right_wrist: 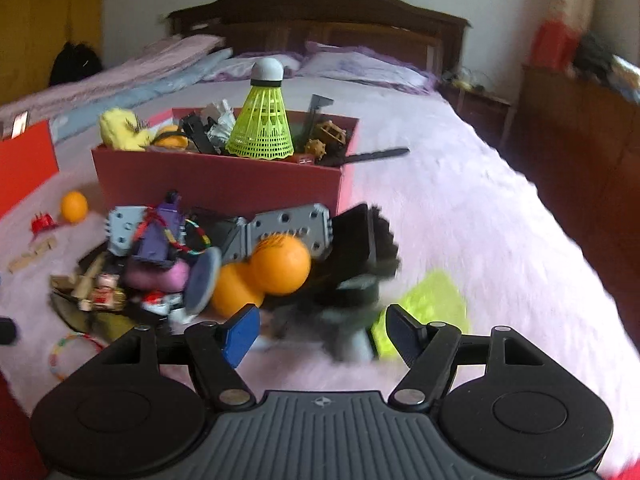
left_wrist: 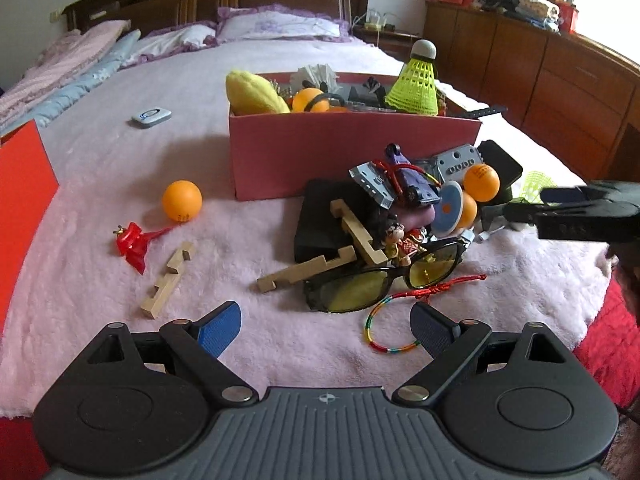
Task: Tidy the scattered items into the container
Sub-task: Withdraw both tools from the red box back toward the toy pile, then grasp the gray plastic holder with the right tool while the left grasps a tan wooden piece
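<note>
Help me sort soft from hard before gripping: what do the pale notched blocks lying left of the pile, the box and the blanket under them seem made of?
Pale notched blocks: apparently unfinished wood, matte tan, square-cut edges. Pink rectangular box: probably cardboard, thin flat walls, dull surface. Pale pink blanket: soft plush fabric, its pile visibly fuzzy and clumped.

My right gripper [right_wrist: 320,330] hangs with jaws apart over a blurred dark object [right_wrist: 352,300]. Beyond, two orange balls [right_wrist: 280,266] touch, before the full red box [right_wrist: 220,180].
</note>
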The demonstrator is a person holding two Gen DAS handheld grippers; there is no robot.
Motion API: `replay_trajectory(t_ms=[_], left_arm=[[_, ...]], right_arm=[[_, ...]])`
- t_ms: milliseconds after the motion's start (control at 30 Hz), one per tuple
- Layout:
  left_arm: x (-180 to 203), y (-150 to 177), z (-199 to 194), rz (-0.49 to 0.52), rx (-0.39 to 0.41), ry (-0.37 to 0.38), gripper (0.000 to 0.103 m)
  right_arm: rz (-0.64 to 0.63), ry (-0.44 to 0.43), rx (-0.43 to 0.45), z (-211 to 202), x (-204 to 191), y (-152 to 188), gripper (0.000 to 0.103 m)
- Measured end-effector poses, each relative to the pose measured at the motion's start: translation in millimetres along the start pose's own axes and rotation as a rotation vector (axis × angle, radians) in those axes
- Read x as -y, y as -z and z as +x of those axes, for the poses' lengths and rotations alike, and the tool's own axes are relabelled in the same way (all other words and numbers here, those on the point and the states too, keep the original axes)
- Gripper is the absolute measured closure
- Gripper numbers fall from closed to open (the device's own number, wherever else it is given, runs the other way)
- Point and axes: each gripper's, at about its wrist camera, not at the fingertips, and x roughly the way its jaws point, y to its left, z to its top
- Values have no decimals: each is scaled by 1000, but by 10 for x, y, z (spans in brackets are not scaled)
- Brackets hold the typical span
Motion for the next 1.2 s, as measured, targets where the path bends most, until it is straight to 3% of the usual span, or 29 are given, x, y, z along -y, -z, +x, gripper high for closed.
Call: replay_trajectory(t_ms=[233,300,433,600,667,767,867,933,1000,1033,1067,1100,1200], left_arm=[[19,13,11,1,-10,-3,11],[29,18,19,7,-9,-5,11],[6,23,17,4,1,-21,11],[-163,5,14,7,28,-92,11],[-282,-25,55,6,36,-128,11],[-477,-85,151,1,46,-183,11],[-673,-130,344,-10,20,-230,11],[-780,-133,481,-37,-26,-216,20],[-867,-131,581,-71,-63,-187,63],[-896,-126,603,-92,-75,-166,65],[-894,-129,582,-101,-66,-156,80],[-875,-131,556,-95,-62,-149,88],[-821,-97,459,-100,-58,-102,88]], right_arm=[[-89,-93,-82,402,93,-158,26],[-140,-84,-90,425,25,-146,23],[-205,-64,-80,369,-78,-88,31],[-175,-66,-97,248,-103,-28,73],[-133,-83,-103,179,-92,3,84],[-63,-107,-107,57,-102,59,92],[-30,-112,-110,-31,-153,131,93],[-13,-115,-106,-86,-190,167,93],[-2,-114,-101,-123,-221,190,91],[1,-112,-98,-133,-237,198,90],[3,-110,-96,-144,-254,205,85],[6,-108,-93,-154,-271,213,82],[13,-106,-85,-174,-303,224,80]])
